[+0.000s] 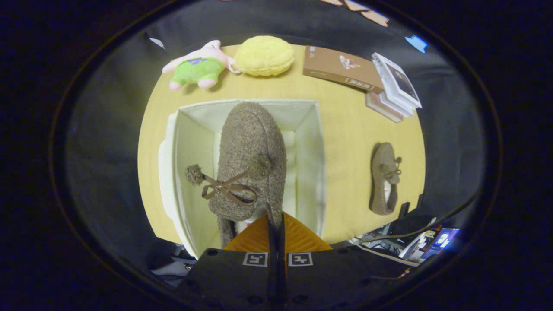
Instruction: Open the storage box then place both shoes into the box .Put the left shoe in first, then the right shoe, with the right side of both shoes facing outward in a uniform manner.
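Fuzzy brown bouclé is what the gripper (275, 224) holds: its fingers are drawn close together, pinching the heel edge of a slipper-style shoe (252, 147) that hangs toe-forward over the open storage box (309, 142). A ribbon bow with two pompoms (194, 174) sits on the shoe's upper, just ahead of the fingers. The white box stands on the yellow worktop (345, 129) with its mouth clear; something pale against its left wall may be the lid, though that is hard to tell.

By the look of it, the opening step is done and the first shoe is on its way in but not yet set down. The second shoe (384, 179) lies on the worktop well to the right of the box, waiting its turn. Whether the held shoe is the left one cannot be told for sure.

Beyond the box, at the worktop's far edge, rest a plush toy in a green top (196, 67), a yellow cushion (264, 56), a brown book (341, 69) and a stack of books (395, 86). None blocks the way to the box or to the second shoe.
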A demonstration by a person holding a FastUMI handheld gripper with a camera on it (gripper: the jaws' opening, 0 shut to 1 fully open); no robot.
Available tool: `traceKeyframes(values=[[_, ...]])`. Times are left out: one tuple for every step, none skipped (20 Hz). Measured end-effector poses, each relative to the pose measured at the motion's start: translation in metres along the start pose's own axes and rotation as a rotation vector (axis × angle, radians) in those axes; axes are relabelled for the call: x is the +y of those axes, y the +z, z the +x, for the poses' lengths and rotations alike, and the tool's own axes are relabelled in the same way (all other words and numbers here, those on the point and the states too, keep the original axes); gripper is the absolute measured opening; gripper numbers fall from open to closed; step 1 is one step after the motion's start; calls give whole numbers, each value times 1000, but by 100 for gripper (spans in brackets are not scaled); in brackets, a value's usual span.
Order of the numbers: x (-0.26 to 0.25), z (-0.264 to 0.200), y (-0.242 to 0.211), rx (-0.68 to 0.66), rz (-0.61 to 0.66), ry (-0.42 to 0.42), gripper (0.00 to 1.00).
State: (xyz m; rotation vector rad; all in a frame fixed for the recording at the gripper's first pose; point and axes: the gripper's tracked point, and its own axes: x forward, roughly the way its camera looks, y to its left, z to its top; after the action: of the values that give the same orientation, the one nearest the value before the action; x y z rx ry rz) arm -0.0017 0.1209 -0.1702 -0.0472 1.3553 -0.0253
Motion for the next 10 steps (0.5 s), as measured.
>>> traceKeyframes(values=[[8,11,0,7,0,13,3],[15,23,-2,19,-7,25,4],[20,33,-5,33,-19,31,4],[25,43,-8,46,-35,34,4],[29,52,-10,59,-55,37,4],[34,61,-12,67,-85,47,3],[38,68,-14,74,-110,53,4],[41,74,-14,72,-123,62,4],[45,80,-13,65,-127,74,3],[46,83,-12,62,-139,71,4]])
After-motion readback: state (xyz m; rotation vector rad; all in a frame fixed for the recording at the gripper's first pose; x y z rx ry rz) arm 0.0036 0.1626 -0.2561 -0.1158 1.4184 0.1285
